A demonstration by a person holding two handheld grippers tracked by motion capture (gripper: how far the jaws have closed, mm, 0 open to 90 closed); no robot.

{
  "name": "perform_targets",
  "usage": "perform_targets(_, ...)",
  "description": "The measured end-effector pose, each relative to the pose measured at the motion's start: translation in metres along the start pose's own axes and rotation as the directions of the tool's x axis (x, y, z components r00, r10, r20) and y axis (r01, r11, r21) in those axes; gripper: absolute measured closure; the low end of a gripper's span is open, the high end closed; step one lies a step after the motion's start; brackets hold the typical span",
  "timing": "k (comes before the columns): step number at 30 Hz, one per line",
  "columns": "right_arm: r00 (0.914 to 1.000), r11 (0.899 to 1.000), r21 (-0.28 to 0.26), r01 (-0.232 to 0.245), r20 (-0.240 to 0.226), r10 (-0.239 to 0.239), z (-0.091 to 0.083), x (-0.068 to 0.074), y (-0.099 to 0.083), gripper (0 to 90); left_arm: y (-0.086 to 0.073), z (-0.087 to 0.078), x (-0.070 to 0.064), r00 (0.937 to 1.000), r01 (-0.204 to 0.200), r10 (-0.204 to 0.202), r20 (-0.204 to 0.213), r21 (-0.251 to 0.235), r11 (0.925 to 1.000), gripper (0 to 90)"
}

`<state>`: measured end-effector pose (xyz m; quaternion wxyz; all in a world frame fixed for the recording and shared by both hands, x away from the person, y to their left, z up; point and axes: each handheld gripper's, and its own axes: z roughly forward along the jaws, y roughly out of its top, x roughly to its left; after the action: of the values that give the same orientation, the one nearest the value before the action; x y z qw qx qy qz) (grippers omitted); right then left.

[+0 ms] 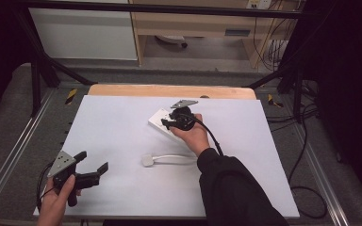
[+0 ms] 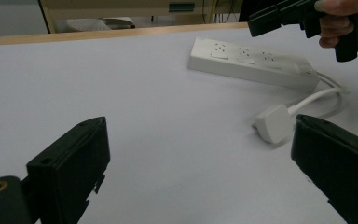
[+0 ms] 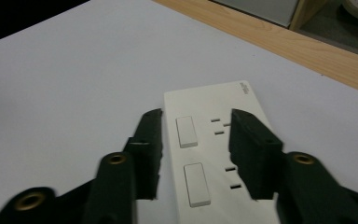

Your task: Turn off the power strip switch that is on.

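While poised over the power strip (image 3: 214,154), right gripper (image 3: 196,140) part open, jaws straddling strip's width near its far end, nothing clamped yet; long axis running straight ahead between jaws. Left gripper (image 1: 92,165) wide open, empty, well apart at near left. Plug (image 1: 148,160) on cord lying between. No containers.

Bare sheet (image 1: 118,122) lies open left of the power strip (image 2: 249,63) and plug (image 2: 274,123).
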<state>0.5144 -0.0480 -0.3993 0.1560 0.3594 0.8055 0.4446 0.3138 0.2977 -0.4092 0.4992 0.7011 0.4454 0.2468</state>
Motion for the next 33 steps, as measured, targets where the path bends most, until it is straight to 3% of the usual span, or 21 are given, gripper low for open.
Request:
perform_targets(5, 0.9989, 0.999, 0.013, -0.044, 0.012, 0.044, -0.006, -0.003, 0.002, 22.8, -0.001, 0.0, 0.0, 1.0, -0.005, 0.005, -0.002, 0.005, 1.0, 4.5)
perform_targets(10, 0.9971, 0.997, 0.001, -0.074, 0.018, 0.074, -0.016, -0.006, 0.006, 10.8, -0.001, 0.001, 0.001, 1.0, 0.002, -0.002, -0.005, 0.005, 1.0, 4.5)
perform_targets(15, 0.9967, 0.997, -0.014, -0.081, -0.001, 0.081, -0.027, -0.008, 0.01, 11.3, -0.001, 0.002, -0.001, 1.0, 0.0, 0.0, -0.004, 0.013, 0.9999, 4.5)
perform_targets(24, 0.9963, 0.996, -0.036, -0.081, 0.024, 0.082, -0.044, -0.012, 0.015, 5.2, -0.001, 0.002, 0.0, 0.9999, 0.008, -0.008, -0.006, 0.007, 0.9999, 4.5)
perform_targets(33, 0.9962, 0.994, -0.072, -0.087, -0.008, 0.087, -0.06, -0.017, 0.018, 3.8, -0.002, 0.002, 0.0, 1.0, 0.009, -0.009, -0.003, 0.012, 0.9999, 4.5)
